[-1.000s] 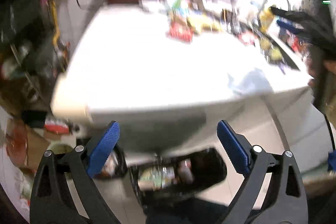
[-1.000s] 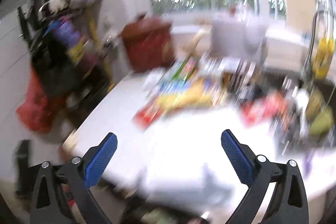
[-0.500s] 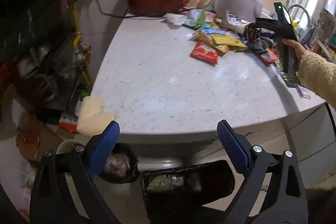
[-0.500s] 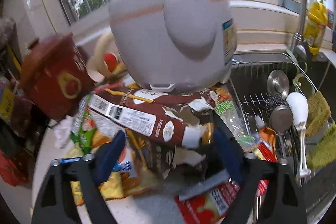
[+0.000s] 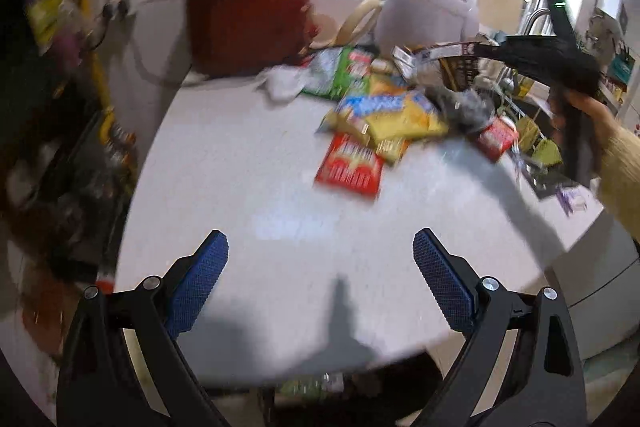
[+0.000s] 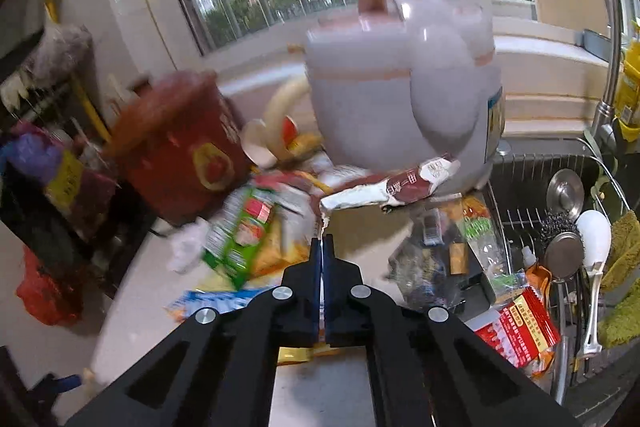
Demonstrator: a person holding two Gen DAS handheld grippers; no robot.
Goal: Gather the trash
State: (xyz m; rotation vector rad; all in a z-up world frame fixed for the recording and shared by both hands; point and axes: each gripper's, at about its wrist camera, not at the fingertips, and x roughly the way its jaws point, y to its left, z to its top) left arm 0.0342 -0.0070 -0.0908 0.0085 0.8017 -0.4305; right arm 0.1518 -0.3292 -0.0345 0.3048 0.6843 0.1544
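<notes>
A heap of snack wrappers lies at the back of the white countertop (image 5: 248, 195): a red packet (image 5: 350, 165), yellow packets (image 5: 390, 115) and a green packet (image 6: 240, 231). My right gripper (image 6: 323, 241) is shut on the edge of a brown and white wrapper (image 6: 400, 185) and holds it lifted above the heap; it also shows in the left wrist view (image 5: 436, 53). My left gripper (image 5: 320, 255) is open and empty over the near part of the countertop.
A red clay pot (image 5: 248, 15) and a white rice cooker (image 6: 404, 95) stand behind the heap. A sink rack (image 6: 560, 211) with utensils is to the right. A black trash bag (image 5: 320, 387) sits below the counter's front edge.
My right gripper has shut on the brown and white wrapper and lifted it. My left gripper has moved forward over the countertop, still open.
</notes>
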